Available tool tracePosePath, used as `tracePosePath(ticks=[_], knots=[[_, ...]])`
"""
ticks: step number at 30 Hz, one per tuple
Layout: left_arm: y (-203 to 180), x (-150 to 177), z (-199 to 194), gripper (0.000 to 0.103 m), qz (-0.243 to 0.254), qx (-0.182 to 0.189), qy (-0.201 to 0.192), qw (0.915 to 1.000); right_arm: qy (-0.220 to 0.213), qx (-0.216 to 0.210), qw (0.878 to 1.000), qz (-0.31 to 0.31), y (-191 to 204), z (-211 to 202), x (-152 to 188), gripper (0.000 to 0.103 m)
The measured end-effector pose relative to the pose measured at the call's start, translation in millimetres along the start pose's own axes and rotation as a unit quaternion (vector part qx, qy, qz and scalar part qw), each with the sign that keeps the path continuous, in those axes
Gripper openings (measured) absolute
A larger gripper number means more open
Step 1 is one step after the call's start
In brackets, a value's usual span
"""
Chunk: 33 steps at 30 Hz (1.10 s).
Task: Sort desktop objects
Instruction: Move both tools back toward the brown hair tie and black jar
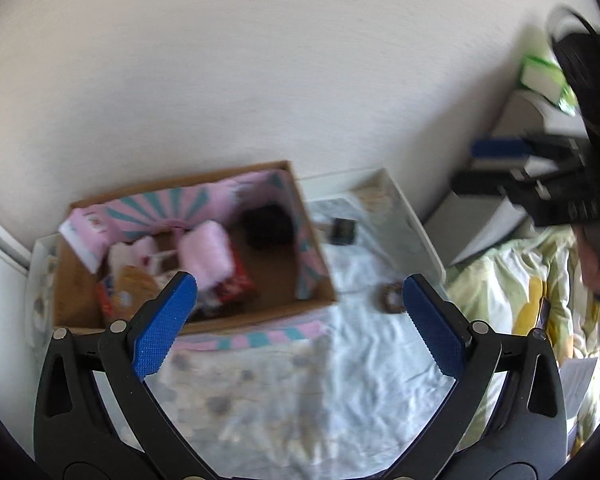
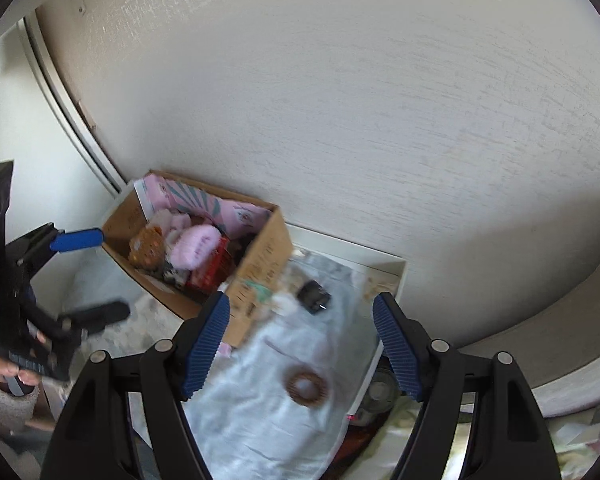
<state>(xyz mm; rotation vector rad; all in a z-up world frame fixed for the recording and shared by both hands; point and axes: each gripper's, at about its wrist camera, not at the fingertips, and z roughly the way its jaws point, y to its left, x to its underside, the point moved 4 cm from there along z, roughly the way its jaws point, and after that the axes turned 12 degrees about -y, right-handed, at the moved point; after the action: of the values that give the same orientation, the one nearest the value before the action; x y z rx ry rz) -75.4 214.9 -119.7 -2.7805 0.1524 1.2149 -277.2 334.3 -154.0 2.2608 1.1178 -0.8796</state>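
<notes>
Cardboard box, lined pink and teal, sits on the cloth-covered bench against the wall, holding a fluffy pink item; its printing is too blurred to read. Beside it lie a brown ring and a small black object. Left gripper and right gripper hover with jaws wide, empty.

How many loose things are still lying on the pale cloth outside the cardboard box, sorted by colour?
Brown: 1, the brown ring
Black: 1, the small black object
Total: 2 on the pale cloth, both outside the cardboard box. Blur hides what the black one is.
</notes>
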Motion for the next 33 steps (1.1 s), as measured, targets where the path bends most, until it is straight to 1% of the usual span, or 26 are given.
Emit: tracePosePath(ticks=[2,5,8,11,14,19,24,26,31,33], knots=[[-19,10,8,0.103,0.014,0.012,0.003,0.9998,0.008,-0.007,1.0,-0.014,-6,3,2,0.071],[-46,31,26,0.103,0.041,0.025,0.024,0.9985,0.026,-0.013,0.999,-0.035,-17,14,6,0.071],[-71,49,40,0.103,0.066,0.046,0.024,0.9964,0.046,-0.021,0.997,-0.062,-27,30,12,0.071],[-91,66,58,0.103,0.09,0.063,0.026,0.9937,0.058,-0.043,0.993,-0.097,-30,47,20,0.071],[-107,84,81,0.103,0.108,0.077,0.036,0.9905,0.068,-0.064,0.988,-0.123,-30,63,28,0.071],[-109,101,115,0.102,0.09,0.076,0.069,0.9907,0.085,-0.107,0.976,-0.169,-24,92,42,0.071],[-109,106,132,0.102,0.077,0.078,0.071,0.9914,0.095,-0.133,0.966,-0.198,-16,115,52,0.071],[-110,107,137,0.102,0.077,0.081,0.07,0.9912,0.098,-0.137,0.965,-0.203,-15,124,54,0.071],[-111,111,147,0.099,0.077,0.088,0.075,0.9903,0.098,-0.149,0.962,-0.206,-17,140,55,0.071],[-111,113,151,0.093,0.076,0.09,0.079,0.9899,0.096,-0.153,0.961,-0.211,-16,144,56,0.071]])
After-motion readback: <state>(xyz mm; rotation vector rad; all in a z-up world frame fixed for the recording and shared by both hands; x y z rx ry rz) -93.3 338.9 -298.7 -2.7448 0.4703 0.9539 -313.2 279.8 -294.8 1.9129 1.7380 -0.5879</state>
